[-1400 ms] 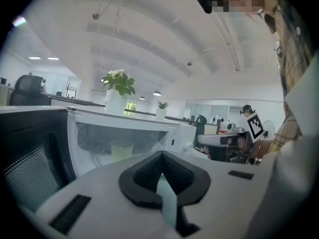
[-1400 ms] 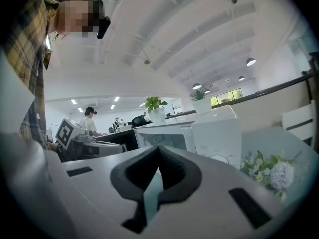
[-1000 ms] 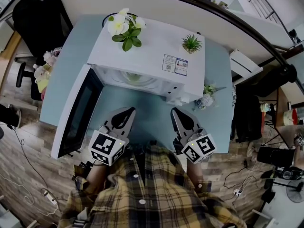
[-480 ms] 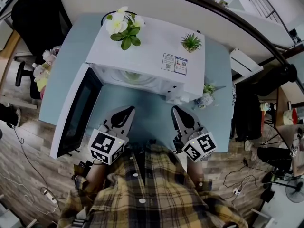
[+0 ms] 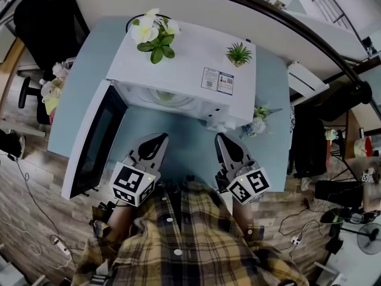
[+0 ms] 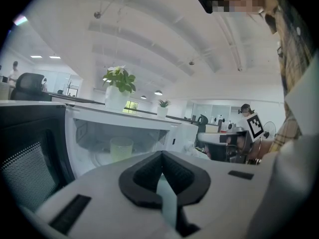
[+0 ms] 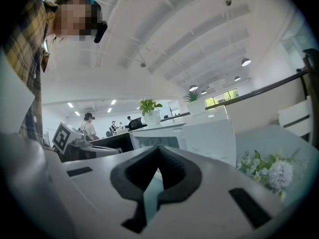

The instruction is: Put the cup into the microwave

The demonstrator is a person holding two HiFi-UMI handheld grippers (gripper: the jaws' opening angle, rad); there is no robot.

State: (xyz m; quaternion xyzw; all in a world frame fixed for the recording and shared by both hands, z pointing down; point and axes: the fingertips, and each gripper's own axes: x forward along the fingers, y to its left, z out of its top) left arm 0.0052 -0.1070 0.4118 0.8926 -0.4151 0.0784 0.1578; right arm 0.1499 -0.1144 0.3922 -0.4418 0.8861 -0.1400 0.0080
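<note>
The white microwave (image 5: 184,70) stands on the blue table (image 5: 190,148) with its door (image 5: 89,142) swung open to the left. A pale green cup (image 6: 121,148) stands upright inside the cavity on the turntable; from the head view only its rim (image 5: 166,96) shows. My left gripper (image 5: 159,137) hovers over the table in front of the opening, shut and empty (image 6: 162,156). My right gripper (image 5: 221,137) is beside it, in front of the microwave's right part, also shut with nothing between its pads (image 7: 159,151).
A pot of white flowers (image 5: 156,34) and a small green plant (image 5: 239,53) sit on the microwave's top. A little bouquet (image 5: 259,121) lies on the table at the microwave's right corner. An office chair (image 5: 36,22) stands at the far left.
</note>
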